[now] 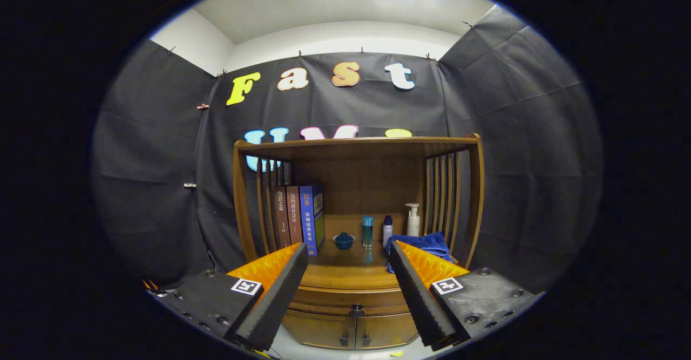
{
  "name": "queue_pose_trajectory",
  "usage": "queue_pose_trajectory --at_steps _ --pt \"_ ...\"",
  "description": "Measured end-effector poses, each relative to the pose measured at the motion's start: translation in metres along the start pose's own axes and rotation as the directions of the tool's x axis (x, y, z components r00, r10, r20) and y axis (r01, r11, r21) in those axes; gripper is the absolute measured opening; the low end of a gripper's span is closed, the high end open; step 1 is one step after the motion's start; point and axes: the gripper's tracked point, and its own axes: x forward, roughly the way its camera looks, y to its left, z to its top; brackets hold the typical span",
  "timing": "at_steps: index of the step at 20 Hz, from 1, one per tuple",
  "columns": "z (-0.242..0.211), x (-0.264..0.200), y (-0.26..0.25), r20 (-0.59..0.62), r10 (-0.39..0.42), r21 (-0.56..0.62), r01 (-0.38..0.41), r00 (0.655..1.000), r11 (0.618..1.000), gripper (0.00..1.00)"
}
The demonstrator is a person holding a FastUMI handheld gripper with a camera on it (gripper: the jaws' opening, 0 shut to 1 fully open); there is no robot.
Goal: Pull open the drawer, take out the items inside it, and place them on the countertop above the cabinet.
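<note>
Wooden cabinet point(356, 209) ahead of my gripper point(348, 255), fingers spread apart, gripping nothing. Drawer point(351, 299) looks closed, knob point(356, 311) low between fingers. Countertop point(345, 260) carries books point(299, 217), bottles point(367, 231), blue cloth point(426, 244).

Two-finger handheld gripper point(348, 255) held level, pointing forward. Fingers spread wide apart, nothing between them, touching nothing. Ribbed foam pads point(275, 295) face inward, converging slightly toward far tips. Left finger and right finger at equal height, tips equally far forward. Square printed marker on near base of each finger. Dark bolted mounts at near ends.
</note>
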Motion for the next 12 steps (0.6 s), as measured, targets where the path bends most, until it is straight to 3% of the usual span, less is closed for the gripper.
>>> queue_pose_trajectory --at_steps 4,12 --pt "-0.023 0.009 -0.005 -0.027 -0.013 0.013 0.013 1.000 1.000 0.99" --pt "-0.113 0.037 -0.004 -0.176 -0.019 0.011 0.021 0.984 1.000 0.99"
